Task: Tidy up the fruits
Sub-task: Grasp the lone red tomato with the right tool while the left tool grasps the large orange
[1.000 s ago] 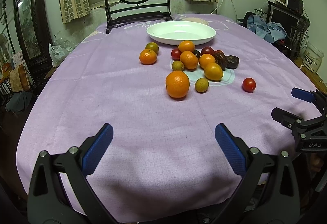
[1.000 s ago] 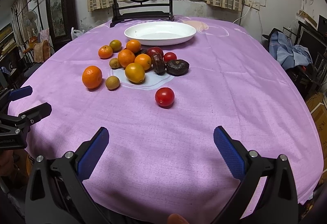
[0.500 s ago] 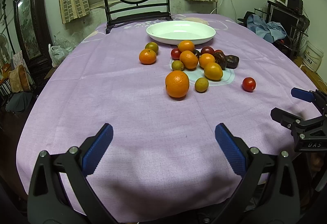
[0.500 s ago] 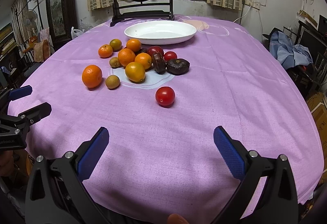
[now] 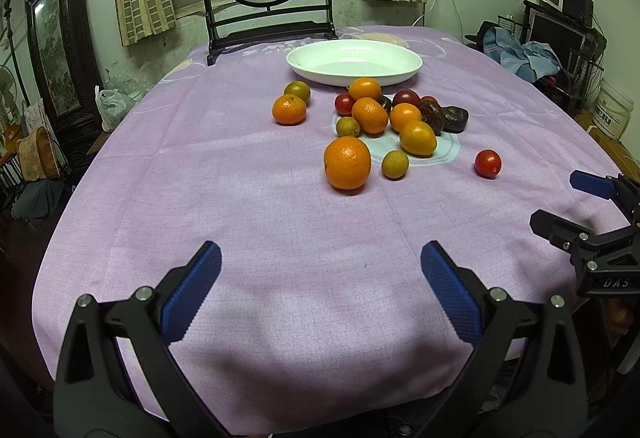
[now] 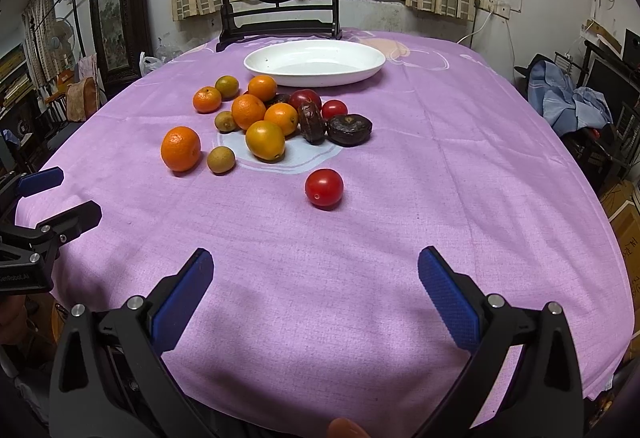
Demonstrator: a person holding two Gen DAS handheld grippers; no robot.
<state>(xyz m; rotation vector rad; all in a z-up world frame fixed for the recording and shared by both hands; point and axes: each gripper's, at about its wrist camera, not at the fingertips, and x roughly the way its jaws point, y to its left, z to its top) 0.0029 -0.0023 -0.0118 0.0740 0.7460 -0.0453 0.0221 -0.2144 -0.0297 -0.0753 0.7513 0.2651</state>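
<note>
Hovering spread, unloaded at near table edge: left gripper (image 5: 320,286), right gripper (image 6: 316,288); fruits (image 5: 372,126) mid-table.

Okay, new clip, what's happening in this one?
A person holds a left gripper and a right gripper above the near edge of a table under a purple cloth. Both are open and hold nothing. Oranges, small green fruits, tomatoes and dark fruits lie loose on the cloth. The white dish behind them has no fruit in it. Nearest are a big orange and a lone tomato.
</note>
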